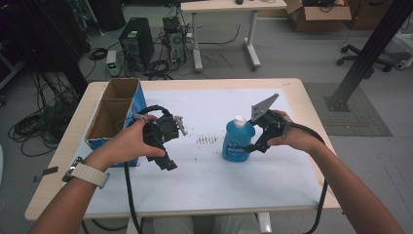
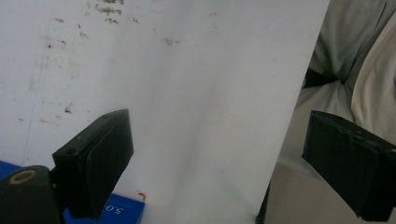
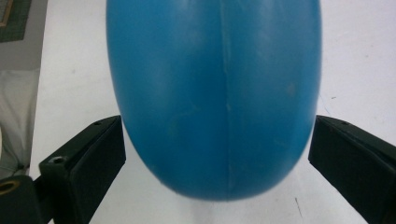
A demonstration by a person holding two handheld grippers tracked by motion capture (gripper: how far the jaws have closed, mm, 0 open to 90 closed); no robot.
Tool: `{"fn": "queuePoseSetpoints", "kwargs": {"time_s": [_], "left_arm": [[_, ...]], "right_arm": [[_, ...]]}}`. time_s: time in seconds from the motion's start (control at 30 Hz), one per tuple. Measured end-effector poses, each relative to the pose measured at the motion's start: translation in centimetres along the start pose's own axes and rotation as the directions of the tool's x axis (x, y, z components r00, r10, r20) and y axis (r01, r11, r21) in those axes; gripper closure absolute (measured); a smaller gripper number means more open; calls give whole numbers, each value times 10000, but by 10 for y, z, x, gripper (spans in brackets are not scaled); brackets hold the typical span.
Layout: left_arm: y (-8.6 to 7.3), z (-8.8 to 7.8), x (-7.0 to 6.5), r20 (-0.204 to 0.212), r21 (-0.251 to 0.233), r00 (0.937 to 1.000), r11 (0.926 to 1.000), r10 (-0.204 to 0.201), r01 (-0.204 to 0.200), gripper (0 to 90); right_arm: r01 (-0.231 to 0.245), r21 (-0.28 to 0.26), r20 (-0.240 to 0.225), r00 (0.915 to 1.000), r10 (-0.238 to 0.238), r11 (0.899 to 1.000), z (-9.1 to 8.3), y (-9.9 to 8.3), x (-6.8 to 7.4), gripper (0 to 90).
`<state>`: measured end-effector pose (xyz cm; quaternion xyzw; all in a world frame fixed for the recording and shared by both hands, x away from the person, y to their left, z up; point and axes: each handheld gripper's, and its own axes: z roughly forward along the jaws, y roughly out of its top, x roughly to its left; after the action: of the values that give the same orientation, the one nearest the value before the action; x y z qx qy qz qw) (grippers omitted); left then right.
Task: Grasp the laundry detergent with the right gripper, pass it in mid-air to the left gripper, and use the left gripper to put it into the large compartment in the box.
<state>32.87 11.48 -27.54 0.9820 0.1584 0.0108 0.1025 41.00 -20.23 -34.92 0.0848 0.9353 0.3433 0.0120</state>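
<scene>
Your right tool [image 3: 217, 154] stands wide around the blue plastic bottle [image 3: 215, 93], not gripping; centre it, then squeeze evenly. Left tool [image 2: 215, 163] gapes empty.

Blue bottle [image 3: 215, 93] top beyond frame edge

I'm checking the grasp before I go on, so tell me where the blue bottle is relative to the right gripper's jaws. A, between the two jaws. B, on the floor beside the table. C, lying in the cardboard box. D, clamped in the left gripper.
A: in the right gripper view the blue bottle bulges down between the two black jaws of the right gripper, and the high view shows it standing upright on the table.
</scene>
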Motion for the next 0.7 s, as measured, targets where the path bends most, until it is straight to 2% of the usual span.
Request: {"fn": "queuePoseSetpoints", "kwargs": {"time_s": [0.7], "left_arm": [[-1, 2, 1, 72, -7, 10000, 10000, -27, 27, 91]], "right_arm": [[151, -373, -87, 9998, -155, 9992, 14, -2, 3, 72]]}}
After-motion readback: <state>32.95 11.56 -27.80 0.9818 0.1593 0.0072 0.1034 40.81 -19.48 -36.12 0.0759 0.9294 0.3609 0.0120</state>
